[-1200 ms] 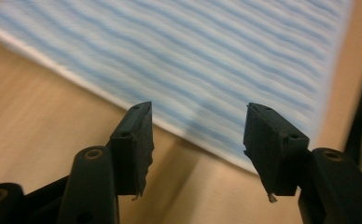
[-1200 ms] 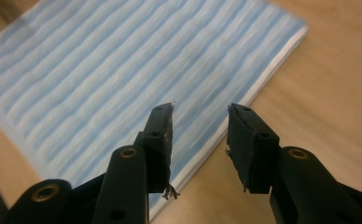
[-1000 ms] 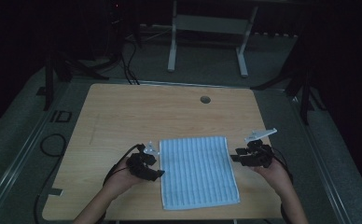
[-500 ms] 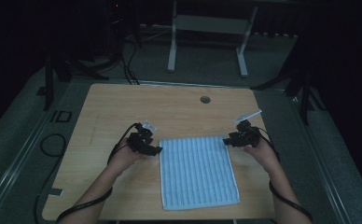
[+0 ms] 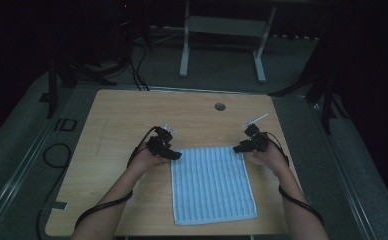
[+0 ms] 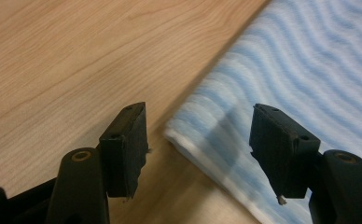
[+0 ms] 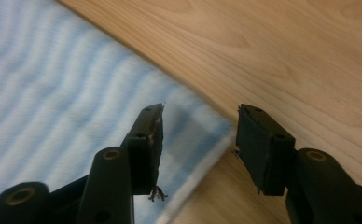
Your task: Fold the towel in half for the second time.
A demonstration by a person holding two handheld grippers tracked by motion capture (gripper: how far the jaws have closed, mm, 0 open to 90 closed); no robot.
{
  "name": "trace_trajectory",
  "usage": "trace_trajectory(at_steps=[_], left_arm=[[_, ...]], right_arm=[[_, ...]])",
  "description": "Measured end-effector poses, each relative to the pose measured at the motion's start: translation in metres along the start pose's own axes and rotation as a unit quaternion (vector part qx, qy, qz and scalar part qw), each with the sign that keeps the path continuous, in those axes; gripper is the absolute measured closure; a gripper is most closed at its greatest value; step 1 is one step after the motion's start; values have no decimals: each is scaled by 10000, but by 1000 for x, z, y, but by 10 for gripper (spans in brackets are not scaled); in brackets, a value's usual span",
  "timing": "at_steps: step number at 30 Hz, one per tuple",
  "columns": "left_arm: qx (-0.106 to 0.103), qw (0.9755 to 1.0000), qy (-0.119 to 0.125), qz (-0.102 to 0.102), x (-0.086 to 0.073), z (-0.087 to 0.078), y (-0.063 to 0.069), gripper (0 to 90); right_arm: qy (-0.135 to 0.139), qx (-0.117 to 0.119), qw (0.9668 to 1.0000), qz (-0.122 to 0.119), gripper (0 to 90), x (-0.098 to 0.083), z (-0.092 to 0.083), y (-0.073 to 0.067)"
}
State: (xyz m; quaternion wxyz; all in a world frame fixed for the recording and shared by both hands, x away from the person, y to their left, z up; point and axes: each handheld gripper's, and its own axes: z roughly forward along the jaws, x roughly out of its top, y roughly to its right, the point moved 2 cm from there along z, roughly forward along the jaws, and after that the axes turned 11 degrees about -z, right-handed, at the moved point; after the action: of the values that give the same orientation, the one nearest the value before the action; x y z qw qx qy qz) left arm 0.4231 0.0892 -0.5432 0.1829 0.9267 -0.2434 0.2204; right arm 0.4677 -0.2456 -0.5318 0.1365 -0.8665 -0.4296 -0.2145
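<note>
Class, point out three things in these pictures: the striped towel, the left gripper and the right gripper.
striped towel (image 5: 212, 185): high view, middle of the flat cloth.
left gripper (image 6: 200, 140): left gripper view, midway between its open fingers, over the towel's corner.
right gripper (image 7: 200, 140): right gripper view, midway between its open fingers, over the towel's other far corner.

A light wooden table stood on a grey carpeted floor in a dim room whose far side was lost in darkness. Near the table's far edge sat a small round grommet hole. Beyond the table rose a pale metal frame on two legs. Dark cables trailed across the floor beyond the table's far left corner, and another cable looped beside its left edge.
</note>
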Motion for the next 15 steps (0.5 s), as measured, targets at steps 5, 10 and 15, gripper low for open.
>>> trace_trajectory(at_steps=[5, 10, 15], left_arm=[[33, 10000, -70, 10, 2, 11, -3, 451], [-22, 9999, -153, -41, 6, 12, -4, 757], [-104, 9999, -24, 91, 10, 9, 0, 864]], right_arm=[[-171, -11, 9998, 49, 587, -3, 10, 4], [-201, 187, 9996, 114, 784, -2, 12, 6], [-94, 15, 9999, 36, 846, 2, 6, 6]])
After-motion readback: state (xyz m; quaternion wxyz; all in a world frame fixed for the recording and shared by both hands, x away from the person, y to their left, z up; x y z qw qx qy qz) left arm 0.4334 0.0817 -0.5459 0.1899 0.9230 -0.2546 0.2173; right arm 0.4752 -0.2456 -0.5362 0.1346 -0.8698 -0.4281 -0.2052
